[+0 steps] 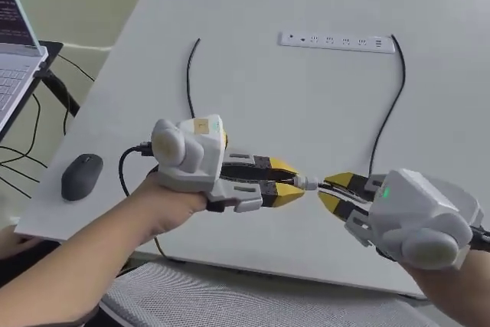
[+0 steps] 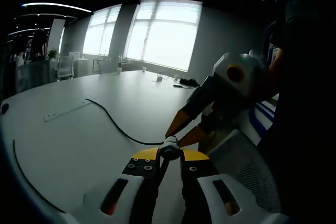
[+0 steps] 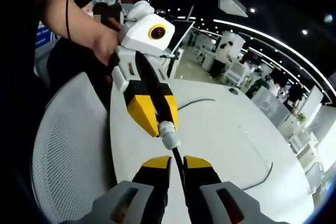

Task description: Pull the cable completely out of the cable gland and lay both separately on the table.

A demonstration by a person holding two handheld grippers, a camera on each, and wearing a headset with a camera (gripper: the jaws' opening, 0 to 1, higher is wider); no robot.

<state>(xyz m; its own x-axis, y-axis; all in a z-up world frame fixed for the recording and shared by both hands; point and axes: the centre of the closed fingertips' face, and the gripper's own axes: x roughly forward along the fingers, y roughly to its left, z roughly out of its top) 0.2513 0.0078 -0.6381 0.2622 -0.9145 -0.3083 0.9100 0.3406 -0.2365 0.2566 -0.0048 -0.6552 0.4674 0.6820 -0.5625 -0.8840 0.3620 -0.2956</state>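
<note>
- Seen in the head view from above: a white surface (image 1: pixel 306 112), with both tools raised over its near edge, tip to tip.
- At 9 o'clock of the meeting point, the left tool (image 1: pixel 295 186), closed narrow on the white cable gland (image 1: pixel 308 184), which is pinched between the yellow tips.
- At 4 o'clock of the gland, the right tool (image 1: pixel 331 191), narrow as well, clamped on the black cable (image 1: pixel 387 112) just beside the gland's mouth.
- Not yet out: one short stretch of cable bridging the gland and the right tool, in the air, off the surface.
- Beyond the right tool, trailing over the surface toward 1 o'clock, with the far end just beside the right end of the power strip (image 1: pixel 337 40).
- Power strip lying flat at 12 o'clock, well apart from both tools.
- At 11 o'clock, a second lead (image 1: pixel 189 82), black, running down behind the left tool.
- At 9 o'clock near the surface's left edge, a dark mouse (image 1: pixel 81 175); past that edge at 10 o'clock, a laptop (image 1: pixel 11 59).
- At 6 o'clock, below the near edge, a mesh chair seat (image 1: pixel 191 296).
- In the right gripper view, gland at centre in the left tool's tips, cable dropping toward 6 o'clock between that view's own jaws.
</note>
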